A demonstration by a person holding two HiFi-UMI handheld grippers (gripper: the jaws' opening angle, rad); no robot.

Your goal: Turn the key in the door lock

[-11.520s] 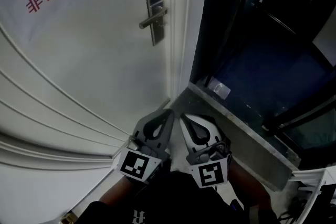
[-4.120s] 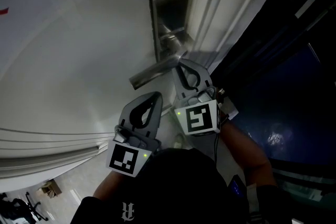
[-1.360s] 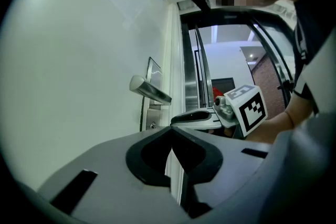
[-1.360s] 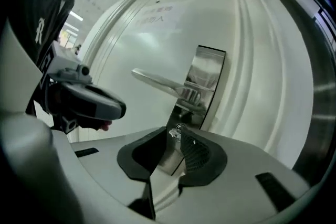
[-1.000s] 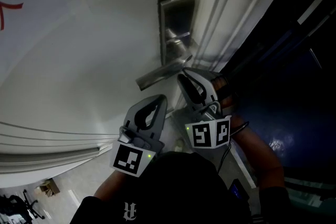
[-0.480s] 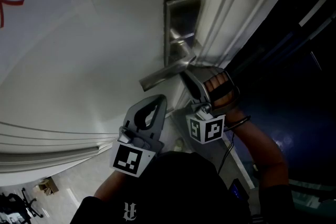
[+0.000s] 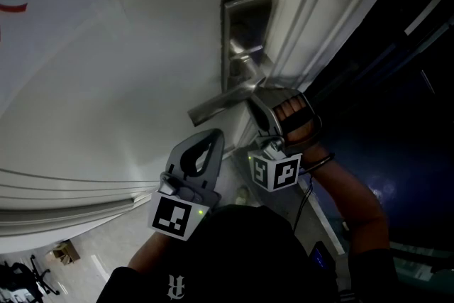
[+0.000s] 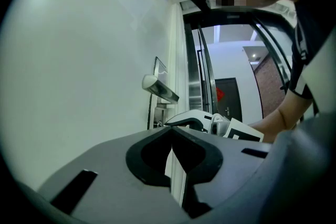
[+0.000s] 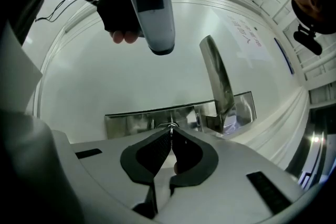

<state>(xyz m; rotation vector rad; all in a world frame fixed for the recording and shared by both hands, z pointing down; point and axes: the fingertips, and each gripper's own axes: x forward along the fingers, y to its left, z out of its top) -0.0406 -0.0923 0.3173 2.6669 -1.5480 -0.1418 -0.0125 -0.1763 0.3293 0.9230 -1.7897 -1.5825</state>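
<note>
Right gripper (image 9: 170,132) is clamped tight on the thin key (image 9: 170,125), right at the lock plate (image 9: 131,123) below the lever handle (image 9: 216,78). Left gripper (image 8: 171,129) hangs back, closed and empty. Danger: such a slim tip-hold could slip mid-twist, or a skewed wrist could bend the key.
</note>
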